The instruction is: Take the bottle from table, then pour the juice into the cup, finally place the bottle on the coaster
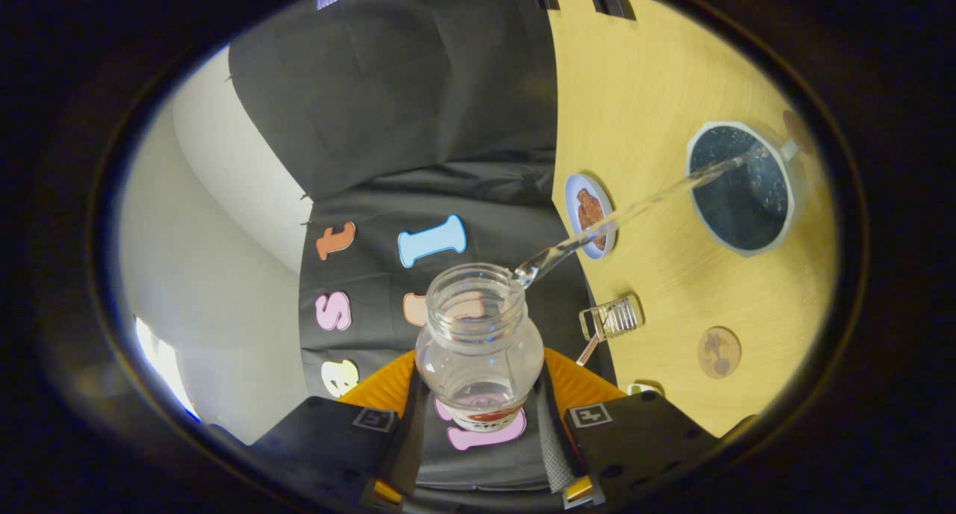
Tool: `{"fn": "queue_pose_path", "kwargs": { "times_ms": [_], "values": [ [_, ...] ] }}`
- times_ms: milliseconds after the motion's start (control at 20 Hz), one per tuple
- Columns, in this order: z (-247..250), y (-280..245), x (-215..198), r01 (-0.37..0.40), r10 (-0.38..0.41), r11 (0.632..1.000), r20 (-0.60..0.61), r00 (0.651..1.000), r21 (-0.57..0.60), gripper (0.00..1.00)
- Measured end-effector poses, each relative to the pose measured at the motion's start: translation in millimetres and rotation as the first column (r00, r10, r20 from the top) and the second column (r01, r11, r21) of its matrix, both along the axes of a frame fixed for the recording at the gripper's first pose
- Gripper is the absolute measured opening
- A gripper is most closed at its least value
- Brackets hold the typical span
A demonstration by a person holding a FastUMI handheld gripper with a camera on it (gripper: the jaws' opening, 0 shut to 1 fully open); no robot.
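Jaws clamping bottle [479, 350], juice streaming into cup [743, 187]

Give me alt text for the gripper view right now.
The gripper, shut on a clear bottle, tips it so a thin stream arcs from its open mouth into the cup on the wooden table. A small plate, a wire clip and a round coaster lie nearby.

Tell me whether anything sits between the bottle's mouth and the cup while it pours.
Nothing visible does. The hand-held gripper grips the tilted bottle, and the stream runs unbroken into the cup. It passes in front of the small plate, which lies on the table.
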State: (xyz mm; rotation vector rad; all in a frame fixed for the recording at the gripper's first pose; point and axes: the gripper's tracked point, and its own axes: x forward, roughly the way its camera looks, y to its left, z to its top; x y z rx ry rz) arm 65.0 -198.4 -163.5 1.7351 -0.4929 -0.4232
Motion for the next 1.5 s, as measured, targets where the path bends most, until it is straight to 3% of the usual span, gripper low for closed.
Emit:
{"fn": "queue_pose_path", "kwargs": {
  "times_ms": [1500],
  "values": [
    [3,-15,4,0.052,-0.054,0.996,0.034,0.998,0.075,0.69]
  ]
}}
